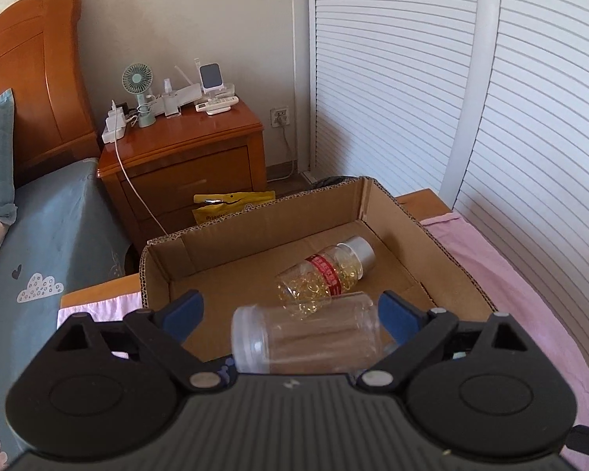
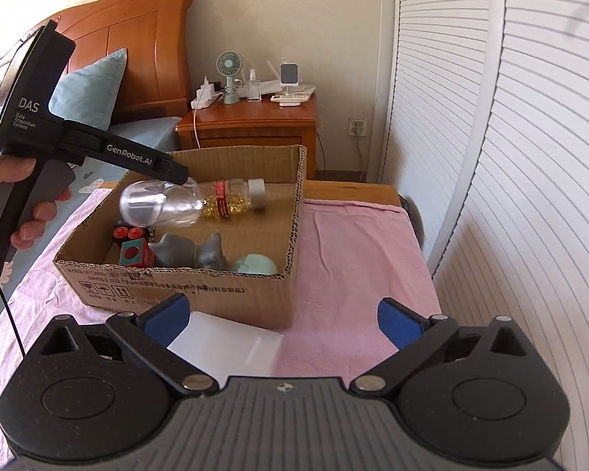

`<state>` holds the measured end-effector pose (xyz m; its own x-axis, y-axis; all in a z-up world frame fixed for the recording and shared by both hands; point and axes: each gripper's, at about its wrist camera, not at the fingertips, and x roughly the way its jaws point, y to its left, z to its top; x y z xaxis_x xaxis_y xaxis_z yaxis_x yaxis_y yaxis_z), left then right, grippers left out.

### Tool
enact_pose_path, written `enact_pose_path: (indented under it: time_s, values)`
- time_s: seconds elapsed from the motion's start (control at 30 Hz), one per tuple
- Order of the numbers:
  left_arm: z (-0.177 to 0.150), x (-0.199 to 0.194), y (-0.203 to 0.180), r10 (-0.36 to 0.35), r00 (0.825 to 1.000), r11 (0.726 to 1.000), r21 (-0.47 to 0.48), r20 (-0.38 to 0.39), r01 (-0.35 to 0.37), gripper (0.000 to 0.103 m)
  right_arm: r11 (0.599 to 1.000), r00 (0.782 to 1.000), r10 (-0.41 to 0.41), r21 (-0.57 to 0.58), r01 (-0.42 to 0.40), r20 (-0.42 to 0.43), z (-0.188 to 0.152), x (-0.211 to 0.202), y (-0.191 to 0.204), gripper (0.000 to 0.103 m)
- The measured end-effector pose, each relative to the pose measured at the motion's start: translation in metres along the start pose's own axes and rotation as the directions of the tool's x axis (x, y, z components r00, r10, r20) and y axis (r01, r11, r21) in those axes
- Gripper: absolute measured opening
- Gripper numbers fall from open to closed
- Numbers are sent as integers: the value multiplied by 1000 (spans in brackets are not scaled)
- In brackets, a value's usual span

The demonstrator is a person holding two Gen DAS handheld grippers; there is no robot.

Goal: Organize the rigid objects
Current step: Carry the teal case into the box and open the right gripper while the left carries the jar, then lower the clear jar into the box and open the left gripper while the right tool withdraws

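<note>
An open cardboard box [image 1: 255, 216] [image 2: 294, 212] stands on a pink cloth [image 2: 353, 267]. On its floor lies a bottle of yellow capsules [image 1: 326, 278] [image 2: 231, 198] with a silver cap. My left gripper [image 1: 292, 314] [image 2: 171, 176] hovers over the box, open. A clear plastic jar [image 1: 306, 337] [image 2: 161, 204] lies crosswise between its blue pads, blurred, with a gap at the lid end. My right gripper [image 2: 284, 324] stands open in front of the box. A flat white item [image 2: 227, 349] lies on the cloth by its left pad, not gripped.
The box also holds a red cube toy [image 2: 133, 253], grey figures [image 2: 192, 253] and a teal object [image 2: 255, 265]. Behind stand a wooden nightstand [image 1: 184, 157], a bed [image 1: 51, 212] at left, a yellow bag [image 1: 231, 204] and white louvred doors [image 1: 392, 78] at right. A hand [image 2: 19, 180] grips the left tool.
</note>
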<state>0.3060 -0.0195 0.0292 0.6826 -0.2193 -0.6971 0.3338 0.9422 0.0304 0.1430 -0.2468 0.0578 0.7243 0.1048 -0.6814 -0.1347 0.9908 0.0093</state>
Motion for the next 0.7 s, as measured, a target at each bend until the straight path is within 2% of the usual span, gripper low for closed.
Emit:
enact_pose_path:
  time_s: [0.47,0.7]
  values:
    - [-31,-61,-3,51,999,998,29,-18,-50,100,999,999,31,-21,-31,8,-8,-12,10,103]
    - [-65,-100,-2,88,996,996,-15,-30,-88,101,999,999,36,-33,-36,-1,-20,-17,14,103]
